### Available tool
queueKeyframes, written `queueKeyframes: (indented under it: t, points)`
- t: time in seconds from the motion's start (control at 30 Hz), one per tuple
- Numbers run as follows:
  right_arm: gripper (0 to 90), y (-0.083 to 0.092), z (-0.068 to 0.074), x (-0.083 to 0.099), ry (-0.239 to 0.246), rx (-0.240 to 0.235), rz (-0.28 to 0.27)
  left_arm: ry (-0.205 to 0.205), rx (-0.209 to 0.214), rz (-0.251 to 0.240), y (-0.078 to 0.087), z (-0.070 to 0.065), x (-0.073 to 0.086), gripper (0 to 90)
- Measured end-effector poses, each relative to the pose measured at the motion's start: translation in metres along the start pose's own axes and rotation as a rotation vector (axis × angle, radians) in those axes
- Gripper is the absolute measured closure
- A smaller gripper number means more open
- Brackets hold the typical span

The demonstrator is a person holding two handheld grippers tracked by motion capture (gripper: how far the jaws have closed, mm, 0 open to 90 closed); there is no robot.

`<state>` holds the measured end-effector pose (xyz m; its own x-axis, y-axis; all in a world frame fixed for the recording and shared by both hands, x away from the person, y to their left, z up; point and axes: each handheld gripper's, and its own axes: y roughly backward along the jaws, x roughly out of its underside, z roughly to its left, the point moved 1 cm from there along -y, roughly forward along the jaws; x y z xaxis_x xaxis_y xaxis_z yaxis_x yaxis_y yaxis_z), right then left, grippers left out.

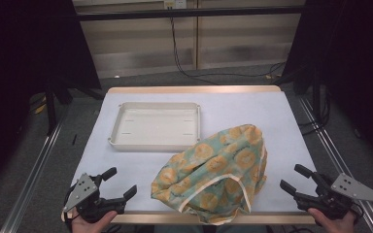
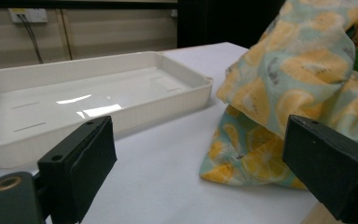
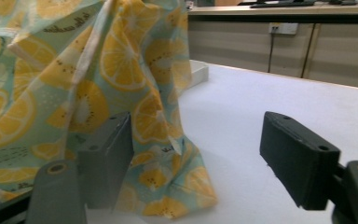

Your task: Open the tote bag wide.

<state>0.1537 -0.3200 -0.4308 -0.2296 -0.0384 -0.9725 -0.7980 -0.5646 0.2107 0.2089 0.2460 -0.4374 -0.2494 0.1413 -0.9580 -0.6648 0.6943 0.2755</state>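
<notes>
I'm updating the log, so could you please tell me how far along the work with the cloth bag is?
Barely begun. The cloth bag sits bulging beside the empty white tray. The left gripper and right gripper flank it, open, holding nothing. Grasping and handling remain.

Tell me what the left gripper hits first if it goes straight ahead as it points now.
Probably bare table first, in the gap between tray and bag. The open left gripper holds nothing; depth is unclear.
</notes>
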Motion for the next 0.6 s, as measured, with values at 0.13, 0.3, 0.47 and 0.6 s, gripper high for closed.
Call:
queueKeyframes:
  t: [0.13,0.3,0.47,0.6]
  points:
    - [31.7,-0.002,0.001,-0.002,0.003,-0.037,0.011,-0.005,0.012,-0.001,0.001,-0.005,-0.002,11.5]
    - [37.6,-0.009,0.006,-0.007,0.021,-0.098,0.037,0.013,0.040,-0.004,0.002,-0.009,-0.003,15.2]
    - [41.7,-0.013,0.016,-0.018,0.036,-0.151,0.045,-0.006,0.085,-0.002,0.004,-0.016,-0.006,19.4]
    - [44.3,-0.017,0.021,-0.024,0.050,-0.173,0.052,-0.013,0.103,-0.013,-0.003,-0.026,-0.012,25.7]
